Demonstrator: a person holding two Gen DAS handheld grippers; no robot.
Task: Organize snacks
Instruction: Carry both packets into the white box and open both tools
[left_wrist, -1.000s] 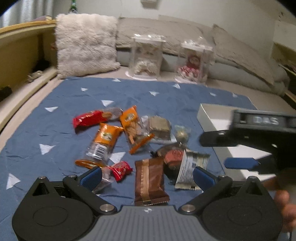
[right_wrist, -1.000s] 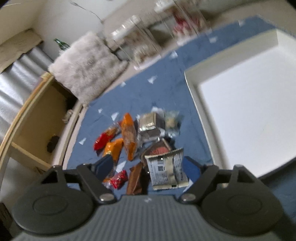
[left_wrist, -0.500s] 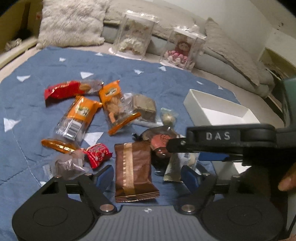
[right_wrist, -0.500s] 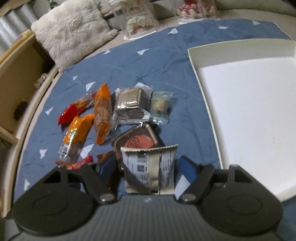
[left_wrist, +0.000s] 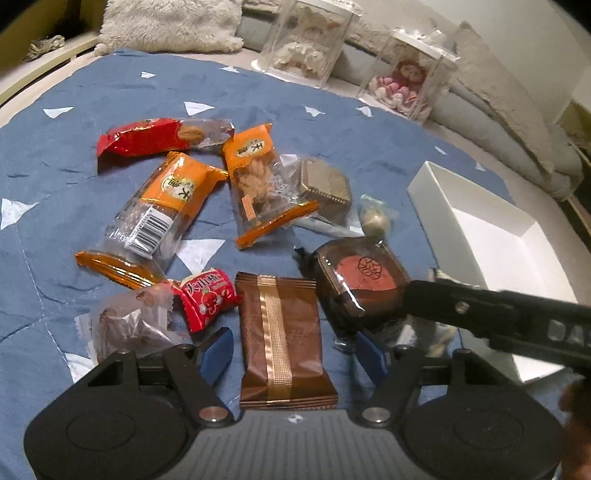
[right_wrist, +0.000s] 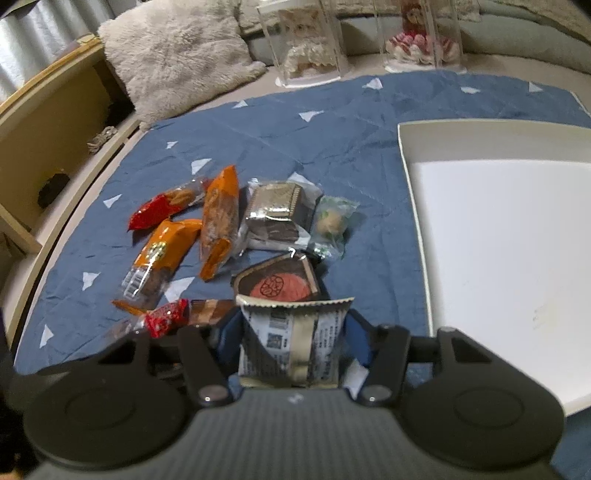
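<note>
Several wrapped snacks lie on a blue cloth (left_wrist: 110, 103). My left gripper (left_wrist: 291, 350) is open, its jaws either side of a brown wrapped bar (left_wrist: 282, 339). A dark round cake with a red top (left_wrist: 358, 280) lies just right of the bar. My right gripper (right_wrist: 290, 338) has its jaws close around a white-and-grey packet (right_wrist: 291, 343); whether they grip it I cannot tell. Its arm (left_wrist: 498, 314) crosses the left wrist view. A white open box (right_wrist: 498, 240) lies to the right.
Two orange packets (left_wrist: 170, 199) (left_wrist: 258, 184), a red packet (left_wrist: 147, 136), a small red candy (left_wrist: 207, 295) and a clear-wrapped brown cake (left_wrist: 133, 321) lie left. A fluffy pillow (right_wrist: 177, 55) and two clear display boxes (right_wrist: 306, 40) stand behind.
Both grippers have come down closer to the snacks. The left jaws now straddle the brown bar, and the right jaws have narrowed around the white-and-grey packet.
</note>
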